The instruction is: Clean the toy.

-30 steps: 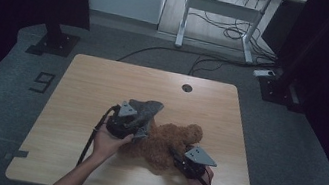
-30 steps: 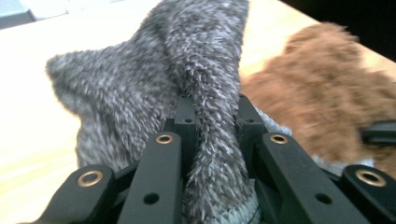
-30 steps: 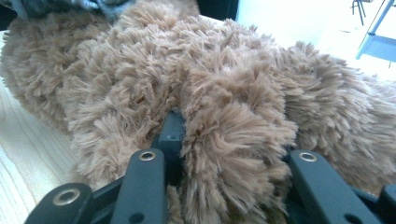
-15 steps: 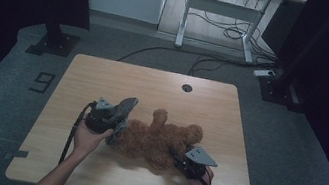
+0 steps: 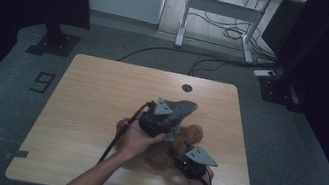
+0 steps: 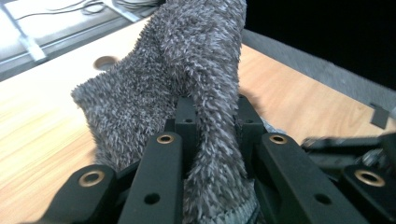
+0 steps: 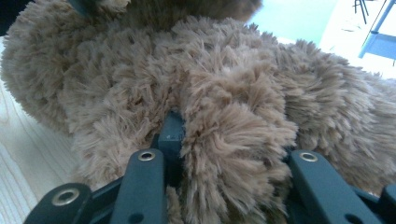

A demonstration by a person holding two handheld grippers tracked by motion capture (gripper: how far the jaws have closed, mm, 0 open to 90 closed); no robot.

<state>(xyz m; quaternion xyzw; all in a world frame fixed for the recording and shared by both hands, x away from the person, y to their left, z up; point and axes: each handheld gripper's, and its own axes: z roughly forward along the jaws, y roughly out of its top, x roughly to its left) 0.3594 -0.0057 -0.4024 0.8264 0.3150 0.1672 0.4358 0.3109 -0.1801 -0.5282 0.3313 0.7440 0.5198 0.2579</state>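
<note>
Left gripper [image 5: 175, 124] is held above the middle of the wooden tabletop [image 5: 96, 96], jaws clamped on a grey fuzzy sock [image 6: 187, 88]. In the left gripper view the sock runs up between the two black jaws and spreads out past them, pile pressed in at both sides. In the high view the sock [image 5: 181, 108] sticks out from the gripper toward the far edge, just over the brown teddy bear [image 5: 162, 153].

Teddy bear lies on the tabletop near the person's edge, right of centre, partly hidden under the left hand [image 5: 137, 138] and its gripper.

Right gripper [image 5: 186, 159] sits low at the bear's near right side, jaws closed on a fold of the brown plush. In the right gripper view, a tuft of fur [image 7: 233, 140] bulges between the jaws and the rest of the bear rises behind it; which part of the bear is pinched I cannot tell. Right hand [image 5: 200, 184] is at the near edge of the tabletop.

Round cable hole [image 5: 186, 88] in the tabletop lies beyond the sock, near the far edge. A desk frame [image 5: 221, 16] with loose cables stands on the floor behind.
</note>
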